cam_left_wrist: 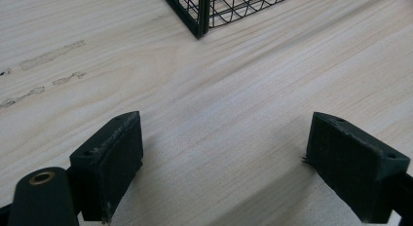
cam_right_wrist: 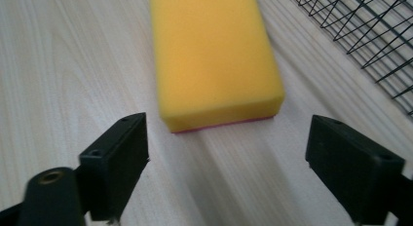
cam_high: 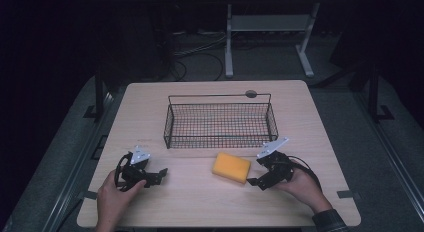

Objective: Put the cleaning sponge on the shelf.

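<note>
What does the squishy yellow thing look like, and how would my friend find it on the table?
Look at the pale wooden table and find the black wire basket in its middle. Just in front of the basket, toward the person's right gripper, lies the sponge. It is a soft yellow block with a thin pinkish-red layer underneath, the one bright thing among black tools and wire.

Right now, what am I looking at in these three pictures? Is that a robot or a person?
It is a person, holding a hand tool with two black jaws in each hand. One camera looks down from above on the wooden table. Two others ride on the tools and look along their jaws. On the table stand an empty black wire basket and, in front of it, a yellow sponge. The right gripper points at the sponge with open jaws, just short of it. The left gripper is open over bare wood. Nothing is held.
</note>
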`<state>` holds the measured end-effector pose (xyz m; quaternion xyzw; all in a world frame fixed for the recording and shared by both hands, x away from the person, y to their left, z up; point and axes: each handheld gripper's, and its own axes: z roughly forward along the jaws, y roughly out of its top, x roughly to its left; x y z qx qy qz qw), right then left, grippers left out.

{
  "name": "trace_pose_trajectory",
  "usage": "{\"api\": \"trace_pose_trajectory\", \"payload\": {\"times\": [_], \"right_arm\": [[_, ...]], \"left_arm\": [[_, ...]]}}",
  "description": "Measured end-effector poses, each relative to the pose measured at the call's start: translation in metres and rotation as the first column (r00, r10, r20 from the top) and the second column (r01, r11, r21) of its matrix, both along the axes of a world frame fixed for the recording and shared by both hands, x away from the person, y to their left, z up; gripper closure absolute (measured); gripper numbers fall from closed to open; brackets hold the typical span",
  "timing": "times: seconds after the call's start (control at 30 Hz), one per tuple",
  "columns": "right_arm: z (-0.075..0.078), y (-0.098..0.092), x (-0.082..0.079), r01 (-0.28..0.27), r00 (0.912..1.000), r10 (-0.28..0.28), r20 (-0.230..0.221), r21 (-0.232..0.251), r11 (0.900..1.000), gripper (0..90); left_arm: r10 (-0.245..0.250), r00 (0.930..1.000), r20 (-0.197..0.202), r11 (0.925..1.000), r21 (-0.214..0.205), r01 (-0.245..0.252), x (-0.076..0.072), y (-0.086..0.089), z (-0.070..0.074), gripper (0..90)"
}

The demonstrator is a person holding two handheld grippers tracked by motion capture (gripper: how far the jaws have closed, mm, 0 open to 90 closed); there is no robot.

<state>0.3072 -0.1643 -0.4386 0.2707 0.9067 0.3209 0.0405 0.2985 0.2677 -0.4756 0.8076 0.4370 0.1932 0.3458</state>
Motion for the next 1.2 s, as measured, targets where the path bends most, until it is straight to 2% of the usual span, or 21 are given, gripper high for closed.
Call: {"api": "trace_pose_trajectory", "payload": {"times": [0.27,0.57,1.2], "right_arm": [[0.008,0.007,0.007,-0.019,0.9998,0.019,0.008,-0.043,0.9989,11.3],[0.017,0.019,0.017,-0.071,0.9972,0.073,0.018,-0.089,0.9935,10.1],[0.014,0.053,0.03,-0.139,0.99,0.141,0.0,-0.183,0.9733,10.1]], "left_arm": [[0.0,1.0,0.0,1.0,0.0,0.0,0.0,0.0,0.0,12.7],[0.002,1.0,0.0,1.0,-0.002,-0.002,0.0,0.0,0.0,12.7],[0.0,1.0,-0.002,1.0,0.001,0.0,0.0,0.0,0.0,12.7]]}}
